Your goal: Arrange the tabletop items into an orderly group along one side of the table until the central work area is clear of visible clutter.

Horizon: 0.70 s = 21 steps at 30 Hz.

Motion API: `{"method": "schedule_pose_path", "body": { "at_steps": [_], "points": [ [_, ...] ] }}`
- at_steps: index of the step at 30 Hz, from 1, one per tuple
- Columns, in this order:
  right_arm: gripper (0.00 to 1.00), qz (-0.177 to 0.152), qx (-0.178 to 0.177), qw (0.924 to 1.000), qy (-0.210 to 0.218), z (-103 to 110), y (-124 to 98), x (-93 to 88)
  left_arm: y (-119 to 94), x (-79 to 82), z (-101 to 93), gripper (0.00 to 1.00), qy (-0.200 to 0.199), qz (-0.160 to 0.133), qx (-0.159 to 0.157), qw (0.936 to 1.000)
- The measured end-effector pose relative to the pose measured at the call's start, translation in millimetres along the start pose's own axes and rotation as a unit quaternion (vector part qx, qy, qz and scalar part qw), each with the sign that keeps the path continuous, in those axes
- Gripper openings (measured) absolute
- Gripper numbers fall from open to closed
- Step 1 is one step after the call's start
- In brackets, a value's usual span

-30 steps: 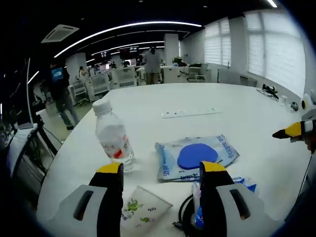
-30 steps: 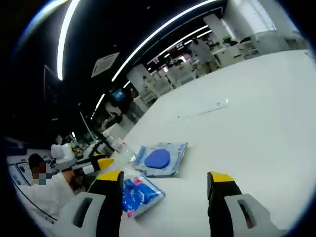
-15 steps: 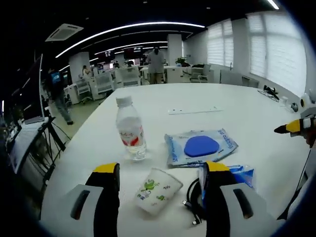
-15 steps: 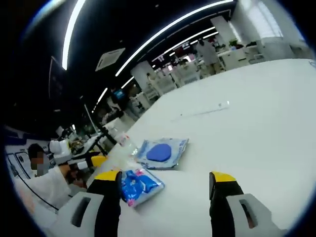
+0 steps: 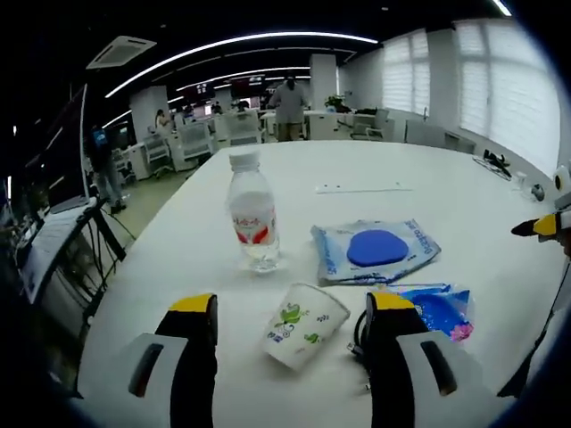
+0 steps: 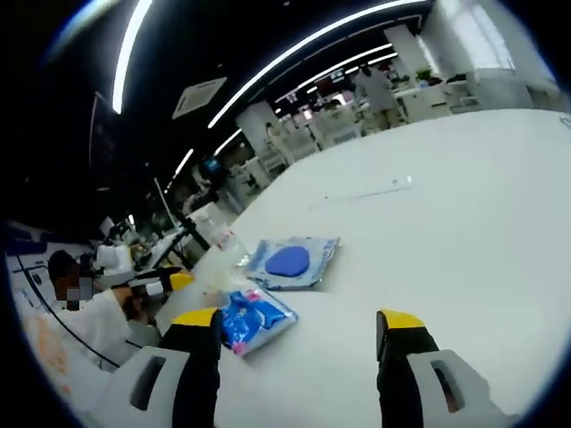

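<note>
Paper cup on its side near the table's near edge: light, thin-walled, easily crushed, likely to roll; best pinched gently across the rim. Lies just ahead of the left gripper, between its wide-open, empty jaws. Beyond, water bottle upright, wipes pack flat, blue packet beside. Right gripper also wide open, empty, hovering off toward open tabletop.

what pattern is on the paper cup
White with green cartoon prints; the cup shows best in the left gripper view.
</note>
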State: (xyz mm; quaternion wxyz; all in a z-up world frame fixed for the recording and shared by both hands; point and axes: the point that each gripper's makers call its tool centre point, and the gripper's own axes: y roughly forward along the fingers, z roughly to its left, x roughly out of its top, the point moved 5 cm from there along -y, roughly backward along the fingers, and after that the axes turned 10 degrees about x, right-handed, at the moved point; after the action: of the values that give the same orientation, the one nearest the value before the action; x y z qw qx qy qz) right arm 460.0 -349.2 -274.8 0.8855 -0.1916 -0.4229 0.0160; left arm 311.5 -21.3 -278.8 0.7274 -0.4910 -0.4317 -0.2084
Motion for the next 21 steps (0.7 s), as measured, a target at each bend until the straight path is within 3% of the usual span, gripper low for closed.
{"method": "schedule_pose_path", "body": {
  "at_steps": [3,6,13,16,21],
  "points": [
    [0.71,0.018,0.009,0.9998,-0.004,3.3,5.9,-4.0,-3.1,-1.2,0.7,0.65,0.006,0.008,-0.009,0.9999],
    [0.7,0.025,0.015,0.9996,-0.005,7.9,10.8,-6.5,-0.5,-4.2,-3.6,0.63,0.063,0.026,-0.024,0.9974],
    [0.69,0.034,0.024,0.9991,-0.007,14.4,15.9,-8.1,24.8,-21.4,-12.1,0.51,0.124,0.081,-0.068,0.9867],
    [0.69,0.033,0.024,0.9992,-0.005,15.7,13.6,-8.1,30.5,-34.2,-13.0,0.5,0.115,0.119,-0.066,0.984],
    [0.68,0.029,0.017,0.9994,0.0,12.4,6.6,-9.9,34.6,-49.2,-12.5,0.44,0.118,0.152,-0.06,0.9795]
  ]
}}
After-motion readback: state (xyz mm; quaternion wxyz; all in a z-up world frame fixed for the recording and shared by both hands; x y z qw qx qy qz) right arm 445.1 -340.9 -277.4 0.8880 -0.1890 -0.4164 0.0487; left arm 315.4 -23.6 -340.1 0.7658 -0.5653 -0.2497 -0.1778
